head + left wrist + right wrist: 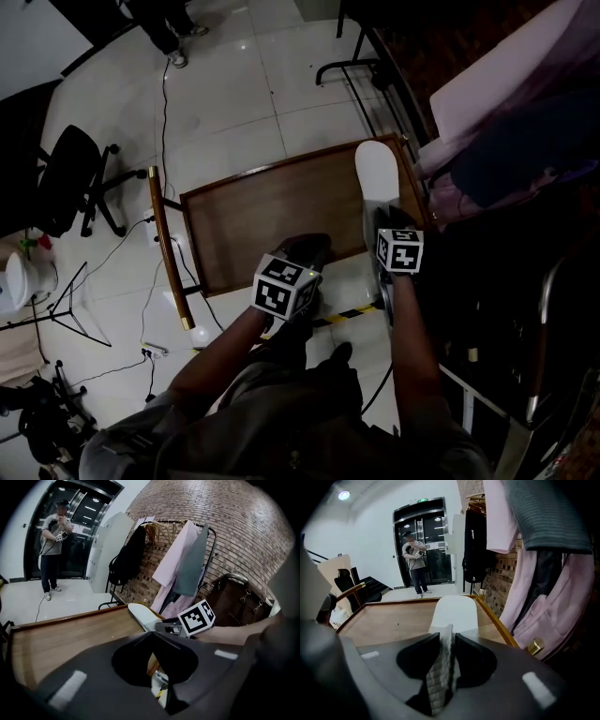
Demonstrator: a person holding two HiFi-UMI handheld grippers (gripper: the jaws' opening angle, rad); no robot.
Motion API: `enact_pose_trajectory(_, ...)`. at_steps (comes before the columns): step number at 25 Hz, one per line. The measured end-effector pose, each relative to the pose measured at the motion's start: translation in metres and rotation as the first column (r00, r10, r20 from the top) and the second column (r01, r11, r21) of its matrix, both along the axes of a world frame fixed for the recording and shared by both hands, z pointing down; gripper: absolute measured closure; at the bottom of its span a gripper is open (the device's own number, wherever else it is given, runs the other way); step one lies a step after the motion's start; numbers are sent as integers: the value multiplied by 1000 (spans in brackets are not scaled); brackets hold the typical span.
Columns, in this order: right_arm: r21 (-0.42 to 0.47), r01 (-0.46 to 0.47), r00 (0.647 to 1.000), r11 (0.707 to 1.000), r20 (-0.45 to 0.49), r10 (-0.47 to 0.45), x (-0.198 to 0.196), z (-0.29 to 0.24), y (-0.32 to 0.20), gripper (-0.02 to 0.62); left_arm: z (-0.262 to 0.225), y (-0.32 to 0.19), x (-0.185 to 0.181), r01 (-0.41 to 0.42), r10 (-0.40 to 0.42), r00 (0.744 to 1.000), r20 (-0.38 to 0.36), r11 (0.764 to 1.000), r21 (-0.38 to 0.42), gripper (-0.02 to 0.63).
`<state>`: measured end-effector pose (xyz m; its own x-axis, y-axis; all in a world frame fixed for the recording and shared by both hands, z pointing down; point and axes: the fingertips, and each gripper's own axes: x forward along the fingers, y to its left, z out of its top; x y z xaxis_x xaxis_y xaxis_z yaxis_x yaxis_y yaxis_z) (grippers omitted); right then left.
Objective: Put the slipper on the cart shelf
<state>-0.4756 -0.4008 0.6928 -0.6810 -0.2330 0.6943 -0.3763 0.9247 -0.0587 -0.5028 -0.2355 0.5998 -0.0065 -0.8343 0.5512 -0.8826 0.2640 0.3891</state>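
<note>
Right gripper (446,637): jaws pinched on the waffle-textured strap (440,670) of the white slipper (454,611). The sole reaches forward over the wooden cart shelf (384,620), close along its right rail; whether it touches the wood cannot be told. Left gripper (152,637): jaws pressed together, nothing between them, at the shelf's near edge beside the right gripper. Beyond: pink garments (543,606) hanging; farthest, a standing person (416,557).

No lettering can be read; the green sign (423,500) over the doorway (424,545) is too small (just a bright smear).
</note>
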Motion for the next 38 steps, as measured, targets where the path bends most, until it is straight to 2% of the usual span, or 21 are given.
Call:
enact_pose_trajectory(2,8,-1,1000,1000,-10,1,2,-2,0,570,-1,0,0,-3,3,1000,-4,1000,8,598)
enact_pose_trajectory(3,2,-9,1000,1000,-5,9,4,-3,1,581,-1,-1,1,-6,6,1000,-5,1000,15,598)
enact_pose_trajectory(7,-28,-23,999,999,39,24,15,-18,16,588,-4,-5,-1,5,-4,1000,-20,999,40,598)
enact_pose_trajectory(12,0,-13,991,1000,132,13,28,-70,41,588,-19,-10,-4,6,-4,1000,-27,997,79,598)
enact_pose_trajectory(19,55,-17,971,998,237,4,75,-143,76,588,-43,-13,23,-57,55,998,27,992,111,598)
enact_pose_trajectory(27,115,-28,942,993,335,-12,169,-207,136,588,-89,7,106,-148,134,986,100,978,148,598)
enact_pose_trajectory(32,137,-89,930,986,365,33,253,-225,173,588,-116,27,184,-210,186,973,137,959,191,598)
enact_pose_trajectory(38,129,-186,918,974,376,126,360,-232,218,588,-127,64,281,-300,274,950,152,935,189,598)
